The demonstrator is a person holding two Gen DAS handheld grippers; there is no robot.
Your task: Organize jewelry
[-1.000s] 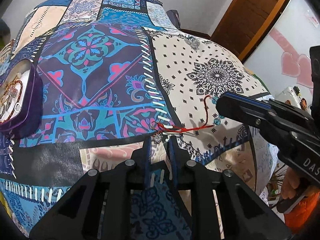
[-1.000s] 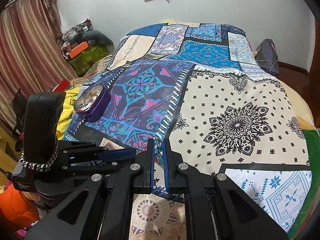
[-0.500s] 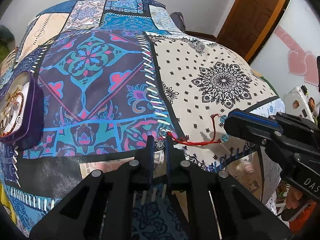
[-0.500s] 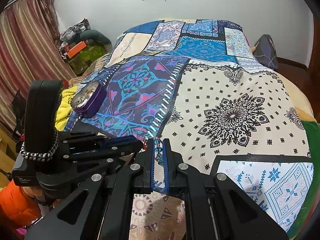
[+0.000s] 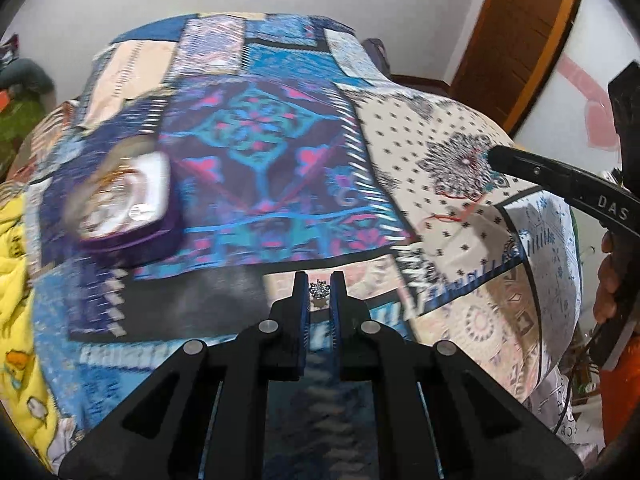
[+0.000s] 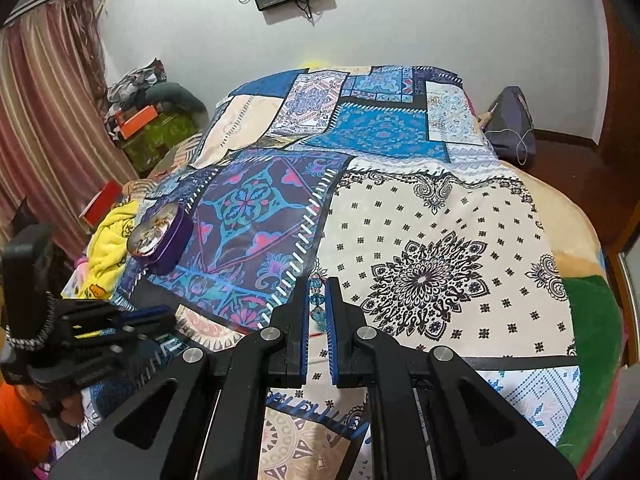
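Note:
My left gripper [image 5: 319, 285] is shut on a small silver flower charm [image 5: 319, 289] and holds it above the patchwork bedspread. A thin red cord [image 5: 456, 210] runs from near it to my right gripper [image 5: 498, 160], seen at the right edge. In the right wrist view my right gripper [image 6: 318, 300] is shut on the cord's teal beads [image 6: 317, 298]. The purple jewelry tin [image 5: 128, 204] lies open on the bed at the left, with several pieces inside; it also shows in the right wrist view [image 6: 160, 236]. The left wrist view is blurred.
The patchwork bedspread [image 6: 420, 240] covers the bed. A yellow blanket [image 6: 108, 236] lies at its left edge by the tin. A dark bag [image 6: 512, 124] sits on the floor at the far right. A wooden door [image 5: 524, 28] stands beyond the bed.
My left gripper has swung left with the charm, so the tin is now nearer the middle of its view. My right gripper has lifted the beaded end of the cord off the bedspread.

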